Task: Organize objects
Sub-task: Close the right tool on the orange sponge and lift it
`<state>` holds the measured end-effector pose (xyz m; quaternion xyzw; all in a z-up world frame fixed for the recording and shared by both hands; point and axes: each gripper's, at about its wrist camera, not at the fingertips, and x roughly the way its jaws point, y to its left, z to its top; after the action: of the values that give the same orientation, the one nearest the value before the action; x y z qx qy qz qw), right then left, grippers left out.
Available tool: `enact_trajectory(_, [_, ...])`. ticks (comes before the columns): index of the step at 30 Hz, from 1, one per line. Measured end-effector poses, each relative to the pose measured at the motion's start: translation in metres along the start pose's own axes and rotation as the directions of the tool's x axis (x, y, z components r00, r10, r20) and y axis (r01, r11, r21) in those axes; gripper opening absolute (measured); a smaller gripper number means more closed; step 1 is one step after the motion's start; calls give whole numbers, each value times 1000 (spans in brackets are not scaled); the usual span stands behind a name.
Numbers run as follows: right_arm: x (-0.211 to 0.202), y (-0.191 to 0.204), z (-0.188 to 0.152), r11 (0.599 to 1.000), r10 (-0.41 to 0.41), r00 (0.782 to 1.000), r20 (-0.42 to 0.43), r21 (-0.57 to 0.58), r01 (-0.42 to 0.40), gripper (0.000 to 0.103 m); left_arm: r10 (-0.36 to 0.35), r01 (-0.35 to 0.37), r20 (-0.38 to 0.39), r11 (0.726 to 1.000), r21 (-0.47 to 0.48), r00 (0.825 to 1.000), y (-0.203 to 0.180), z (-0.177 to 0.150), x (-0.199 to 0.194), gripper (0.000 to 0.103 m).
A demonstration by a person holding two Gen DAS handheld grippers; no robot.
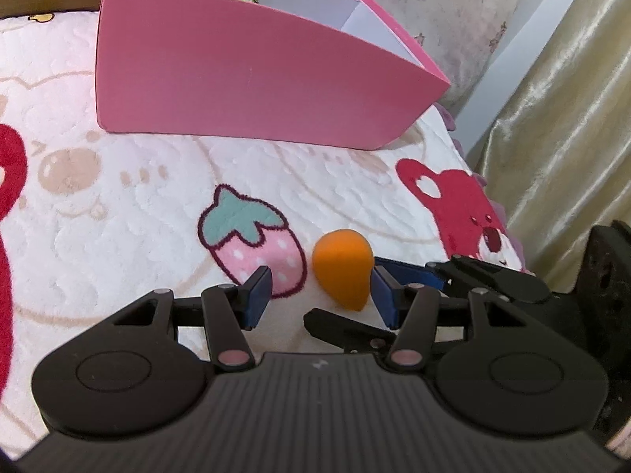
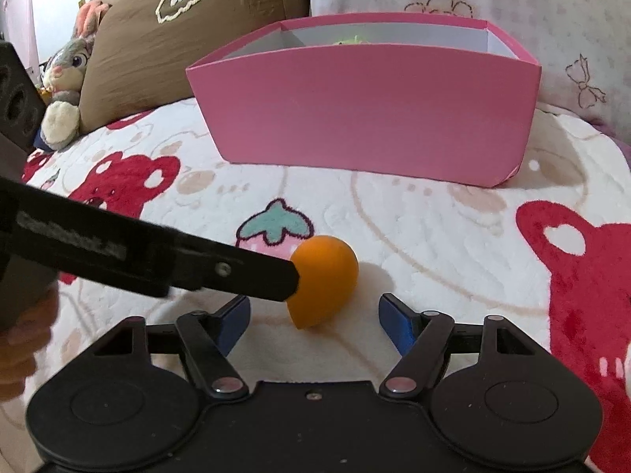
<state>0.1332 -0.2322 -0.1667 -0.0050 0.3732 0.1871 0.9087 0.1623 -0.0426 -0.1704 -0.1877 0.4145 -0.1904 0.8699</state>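
Pick stage on orange makeup sponge [image 2: 324, 276], lying on plush blanket [image 2: 434, 244] before pink box [image 2: 366, 106]: left gripper [image 1: 321, 295] and right gripper [image 2: 314, 325] both half-open, jaws empty, flanking it; next, one closes, lifts, drops in box.

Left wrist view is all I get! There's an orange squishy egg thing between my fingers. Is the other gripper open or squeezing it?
Observer: Open. In the right wrist view the right gripper has its jaws apart, and the orange sponge pokes its narrow end between the fingertips, with both pads clear of it.
Operator: Are there any toys I can't see?
Observer: Yes, a grey plush rabbit sits far to the left, leaning against a brown pillow.
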Motion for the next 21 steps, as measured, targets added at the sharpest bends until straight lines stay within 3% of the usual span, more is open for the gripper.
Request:
enact_trajectory(4, [6,4,0,999,-36,999,-3,-36,36,39,-19,19,11,1000,-21,1000,3,0,7,49])
enact_trajectory(10, [2,9,-3,998,-58,998,14,-37,58,37,-91,91,1,995,-51,996,4,-2,10,28])
enact_trajectory(21, [-13,19,0,996,-81,996,-27,-43,79,37,-66,66,-66,998,-2,996,-14,1,-2,26])
